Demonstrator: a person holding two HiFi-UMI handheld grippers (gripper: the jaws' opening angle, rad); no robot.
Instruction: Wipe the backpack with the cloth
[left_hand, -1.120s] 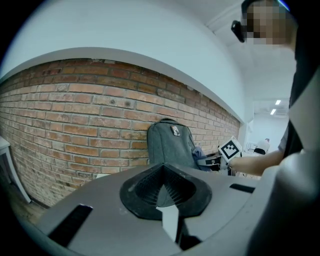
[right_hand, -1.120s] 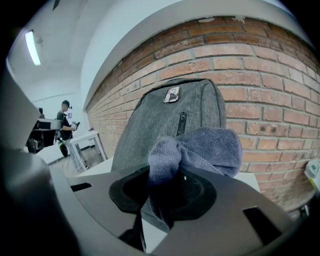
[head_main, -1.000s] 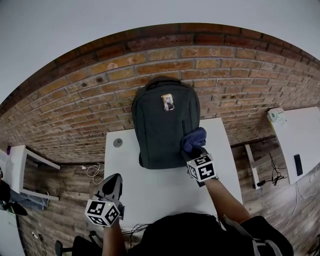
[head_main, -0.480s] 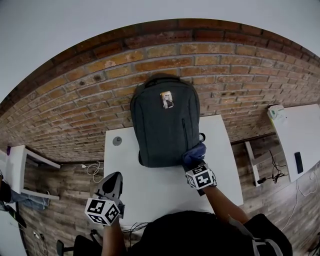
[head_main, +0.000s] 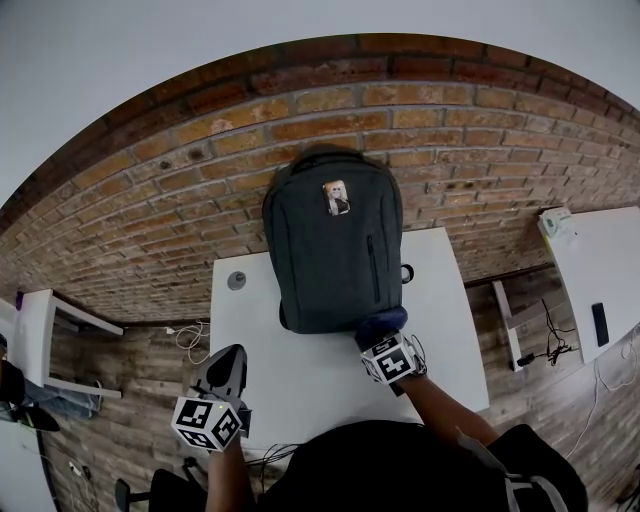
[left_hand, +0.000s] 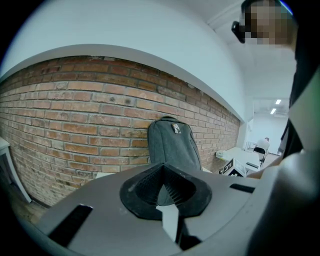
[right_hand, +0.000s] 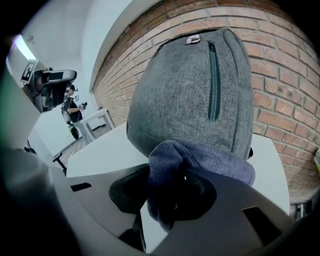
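right hand-held gripper (right_hand: 172, 194) — clamped on cloth (right_hand: 202, 159) | at backpack (right_hand: 185, 90) base

Right claw (right_hand: 171, 196) beneath the cloth (right_hand: 202, 161)

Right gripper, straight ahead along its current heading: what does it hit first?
The backpack, low on its front panel. The cloth clamped in the right gripper leads, so it would touch first. The gap looks small; whether they touch now is unclear.
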